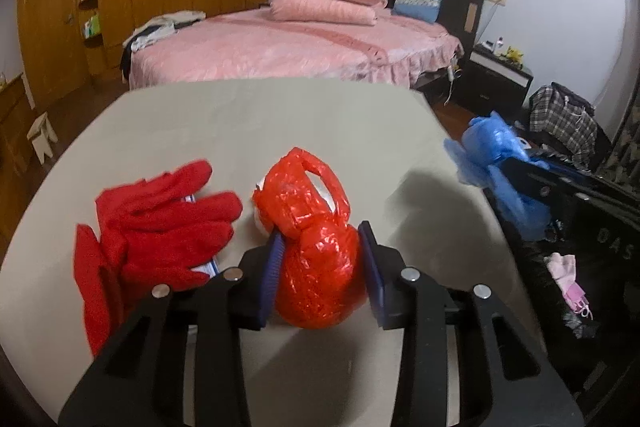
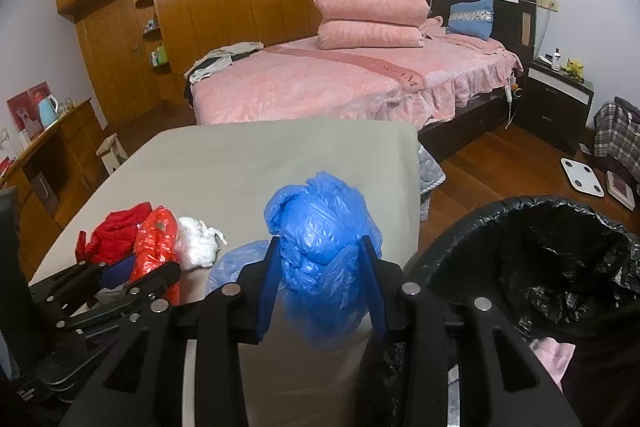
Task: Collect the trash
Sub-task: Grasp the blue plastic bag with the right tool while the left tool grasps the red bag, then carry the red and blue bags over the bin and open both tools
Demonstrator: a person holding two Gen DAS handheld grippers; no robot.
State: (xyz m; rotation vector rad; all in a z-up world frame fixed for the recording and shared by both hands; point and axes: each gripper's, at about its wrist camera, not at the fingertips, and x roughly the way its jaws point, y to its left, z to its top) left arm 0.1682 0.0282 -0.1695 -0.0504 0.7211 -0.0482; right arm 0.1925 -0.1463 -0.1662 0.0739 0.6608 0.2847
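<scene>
Right tool [image 2: 322,279] grips the blue bag [image 2: 324,251] above the worktop's [image 2: 248,163] right edge; the bin [image 2: 532,259] lies just right and lower, nearer this hand. Left tool [image 1: 320,267] straddles the red bag [image 1: 316,247] by the near edge, pads touching it.

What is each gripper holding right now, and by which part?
The right gripper clamps a crumpled blue plastic bag around its middle. The left gripper has a crumpled red plastic bag between its pads at the lower bulge; a firm hold cannot be told.
</scene>
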